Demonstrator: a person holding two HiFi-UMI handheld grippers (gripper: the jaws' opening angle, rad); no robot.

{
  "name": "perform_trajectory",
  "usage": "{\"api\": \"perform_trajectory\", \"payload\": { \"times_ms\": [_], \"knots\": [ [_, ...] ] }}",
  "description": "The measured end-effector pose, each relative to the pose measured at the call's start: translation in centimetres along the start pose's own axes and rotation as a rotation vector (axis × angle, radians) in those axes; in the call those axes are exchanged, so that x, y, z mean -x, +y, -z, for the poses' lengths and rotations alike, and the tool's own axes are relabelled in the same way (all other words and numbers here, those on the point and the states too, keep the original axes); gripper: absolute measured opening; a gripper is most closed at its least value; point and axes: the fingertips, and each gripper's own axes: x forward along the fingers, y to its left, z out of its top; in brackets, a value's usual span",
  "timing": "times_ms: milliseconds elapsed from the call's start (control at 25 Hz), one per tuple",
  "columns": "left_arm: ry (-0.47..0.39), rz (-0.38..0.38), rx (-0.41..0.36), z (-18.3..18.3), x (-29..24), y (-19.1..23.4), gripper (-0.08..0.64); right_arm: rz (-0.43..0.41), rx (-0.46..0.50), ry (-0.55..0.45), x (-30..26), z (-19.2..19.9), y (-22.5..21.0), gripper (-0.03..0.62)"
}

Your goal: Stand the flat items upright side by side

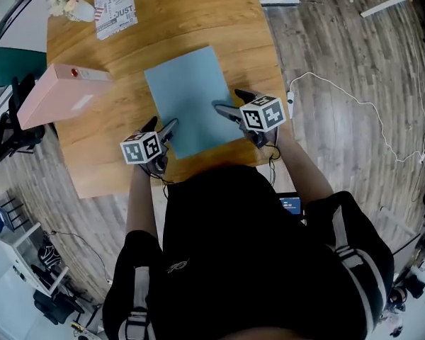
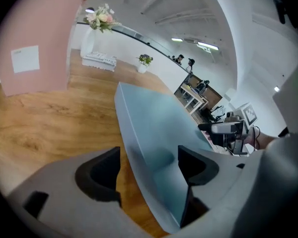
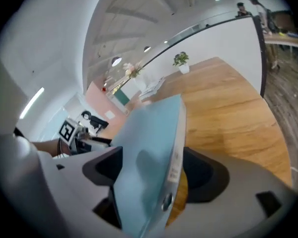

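Jaws of left gripper (image 1: 162, 126) and right gripper (image 1: 232, 102) stand wide astride the thin pale-blue folder (image 1: 190, 94).

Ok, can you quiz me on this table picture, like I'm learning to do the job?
1. True or false: the blue case sits between the open jaws of both the left tool and the right tool.
2. Which colour is the box at the left edge of the table? A green, B pink, C yellow.
3. Fill in: the flowers stand at the table's far ___ corner.
Key: 1 true; 2 B; 3 left.
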Motion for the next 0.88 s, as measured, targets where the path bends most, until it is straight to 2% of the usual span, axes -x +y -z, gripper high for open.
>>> {"api": "perform_trajectory", "payload": {
  "times_ms": [80, 160, 280, 360, 600, 880],
  "knots": [
    [-0.048, -0.008, -0.005, -3.2, -1.1, 0.8, 0.380, -0.016, -0.075, -0.042, -1.2, -2.7, -0.8, 0.387],
    [-0.075, 0.006, 0.001, -5.7, -2.4, 0.9, 0.380, -0.009, -0.094, -0.021, -2.9, -3.8, -1.4, 0.391],
    [-0.057, 0.006, -0.038, -7.1, -3.9, 1.0, 0.390, 0.058, -0.001, 0.080, -4.8, -3.2, -2.0, 0.385],
    [-0.040, -0.009, -0.058, -7.2, -4.3, 1.3, 0.393, 0.095, 0.062, 0.118, -5.3, -3.0, -2.5, 0.368],
    [-0.072, -0.017, 0.094, -5.7, -3.6, 2.4, 0.388, 0.111, 0.066, 0.119, -6.2, -2.5, -1.7, 0.365],
    [-0.074, -0.063, 0.166, -2.6, 0.3, 4.5, 0.380, 0.080, 0.137, 0.195, -8.0, -1.2, 2.4, 0.362]
  ]
}}
